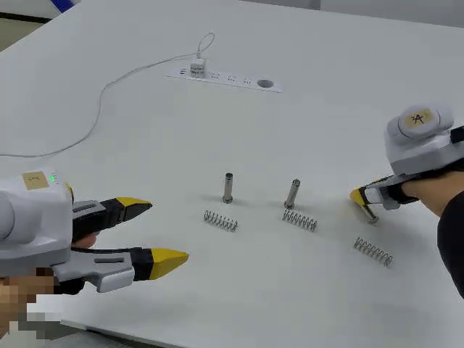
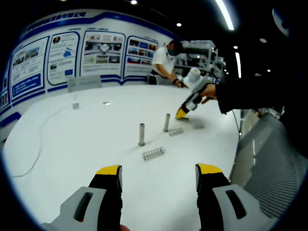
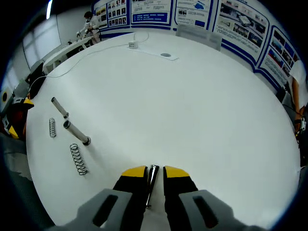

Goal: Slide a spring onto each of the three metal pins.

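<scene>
1. Right hand-held gripper (image 1: 360, 196) is clenched on a tilted pin (image 3: 152, 174).
2. Left hand-held gripper (image 1: 165, 230) is released, holding nothing.
3. Two upright pins (image 1: 228, 187) (image 1: 292, 193) stand on the tabletop (image 1: 290, 130), with three springs (image 1: 220, 220) (image 1: 299, 221) (image 1: 373, 251) lying nearby.

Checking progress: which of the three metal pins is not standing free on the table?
The rightmost pin: it is tilted, clamped in the right gripper. The left pin and middle pin stand upright and free on the table.
</scene>
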